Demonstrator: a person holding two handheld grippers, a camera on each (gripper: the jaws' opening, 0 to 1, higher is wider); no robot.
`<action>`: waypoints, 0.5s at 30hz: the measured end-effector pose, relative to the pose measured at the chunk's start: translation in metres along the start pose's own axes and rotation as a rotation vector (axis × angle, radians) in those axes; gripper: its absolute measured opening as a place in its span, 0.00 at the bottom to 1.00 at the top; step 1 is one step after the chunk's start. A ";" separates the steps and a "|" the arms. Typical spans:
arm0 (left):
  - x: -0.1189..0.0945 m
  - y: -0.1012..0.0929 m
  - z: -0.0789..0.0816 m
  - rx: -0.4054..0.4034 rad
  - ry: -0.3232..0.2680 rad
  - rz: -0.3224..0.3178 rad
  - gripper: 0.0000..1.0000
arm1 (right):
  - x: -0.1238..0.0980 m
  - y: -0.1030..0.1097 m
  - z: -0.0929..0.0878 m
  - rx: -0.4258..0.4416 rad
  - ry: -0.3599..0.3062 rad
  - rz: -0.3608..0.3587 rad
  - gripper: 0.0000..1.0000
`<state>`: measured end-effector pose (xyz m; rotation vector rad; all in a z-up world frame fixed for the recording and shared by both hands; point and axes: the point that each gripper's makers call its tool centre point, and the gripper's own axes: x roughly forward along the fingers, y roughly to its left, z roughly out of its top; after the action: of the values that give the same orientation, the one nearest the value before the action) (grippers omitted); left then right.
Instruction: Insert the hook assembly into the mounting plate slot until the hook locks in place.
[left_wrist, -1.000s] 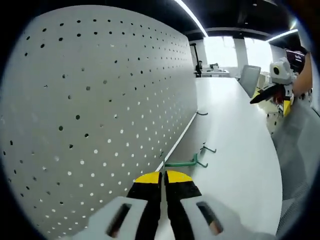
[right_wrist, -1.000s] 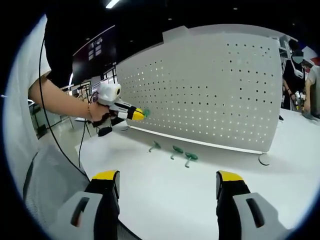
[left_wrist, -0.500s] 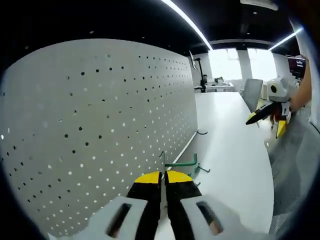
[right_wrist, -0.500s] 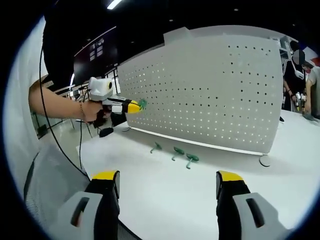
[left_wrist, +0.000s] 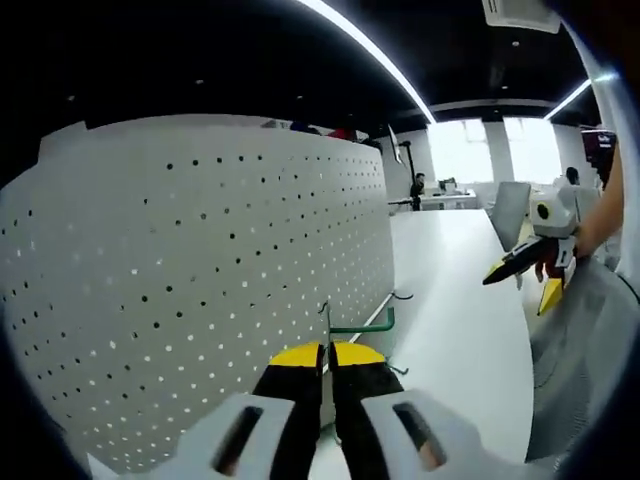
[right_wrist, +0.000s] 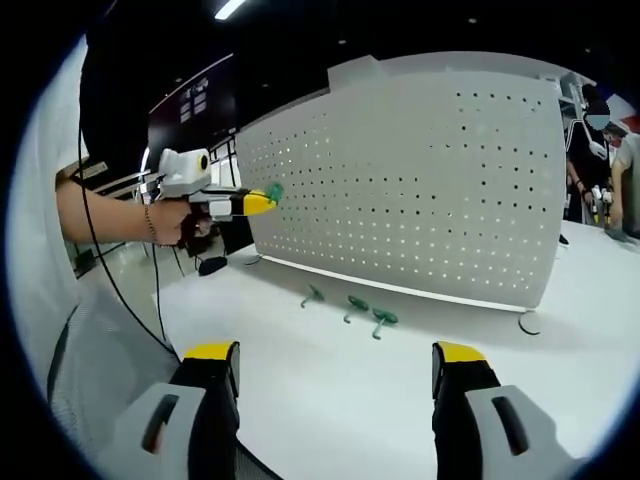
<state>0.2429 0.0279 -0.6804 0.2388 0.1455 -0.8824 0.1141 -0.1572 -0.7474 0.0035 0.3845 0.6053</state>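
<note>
My left jaws (left_wrist: 327, 352) pinch the green hook (left_wrist: 362, 324) at twelve o'clock, right jaws (right_wrist: 335, 372) wide and empty; misaligned, it could skid off the pegboard (left_wrist: 200, 290).

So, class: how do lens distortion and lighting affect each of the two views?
Left gripper view: the pegboard bulges into a curve, and the windows behind are blown out. Right gripper view: the pegboard and white table are evenly lit, with straight edges bowing near the rim.

Green hook (left_wrist: 362, 326), white perforated pegboard (right_wrist: 420, 190)
</note>
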 end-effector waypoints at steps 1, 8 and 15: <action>-0.001 -0.002 0.003 -0.003 -0.007 -0.002 0.02 | 0.000 0.000 0.000 0.000 0.001 0.000 0.76; -0.010 -0.009 0.017 -0.018 -0.045 0.012 0.02 | -0.001 -0.001 0.000 0.001 -0.005 -0.002 0.76; -0.017 -0.014 0.028 -0.042 -0.082 0.024 0.02 | -0.001 0.000 0.000 -0.004 -0.004 -0.001 0.75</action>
<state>0.2221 0.0247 -0.6512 0.1650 0.0851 -0.8632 0.1138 -0.1575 -0.7468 0.0007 0.3798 0.6054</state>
